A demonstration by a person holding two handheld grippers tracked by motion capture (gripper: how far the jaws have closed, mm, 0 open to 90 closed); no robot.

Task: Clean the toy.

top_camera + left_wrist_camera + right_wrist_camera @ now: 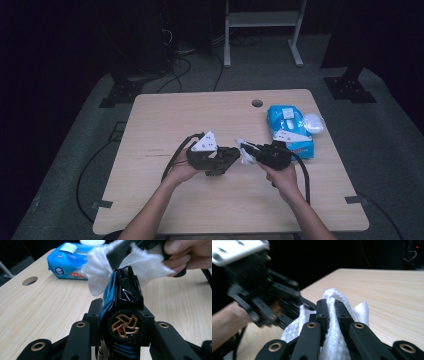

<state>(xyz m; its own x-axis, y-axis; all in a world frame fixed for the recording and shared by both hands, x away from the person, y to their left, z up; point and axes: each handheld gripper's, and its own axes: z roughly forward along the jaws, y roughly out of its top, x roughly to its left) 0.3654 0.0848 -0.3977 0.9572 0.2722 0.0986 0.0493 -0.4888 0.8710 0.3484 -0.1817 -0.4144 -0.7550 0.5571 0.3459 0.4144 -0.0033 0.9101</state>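
My left gripper (pixel 121 313) is shut on a black and blue toy car (pixel 126 297) with a gold-spoked wheel, held nose-up between its jaws. My right gripper (pixel 331 303) is shut on a white wipe (pixel 334 340). In the left gripper view the wipe (pixel 100 270) drapes against the top end of the car, with the right gripper's jaws above it. In the high view both grippers meet above the middle of the table, the left gripper (pixel 226 156) facing the right gripper (pixel 247 148) and the wipe (pixel 245 157) between them. The right gripper view shows the left gripper (pixel 262 297) close on the left.
A blue pack of wet wipes (pixel 287 131) lies to the right of the hands, with a round white lid (pixel 314 122) beside it. The wooden table (pixel 200 110) has a cable hole (pixel 257 103) near its far edge. Cables trail from both grippers.
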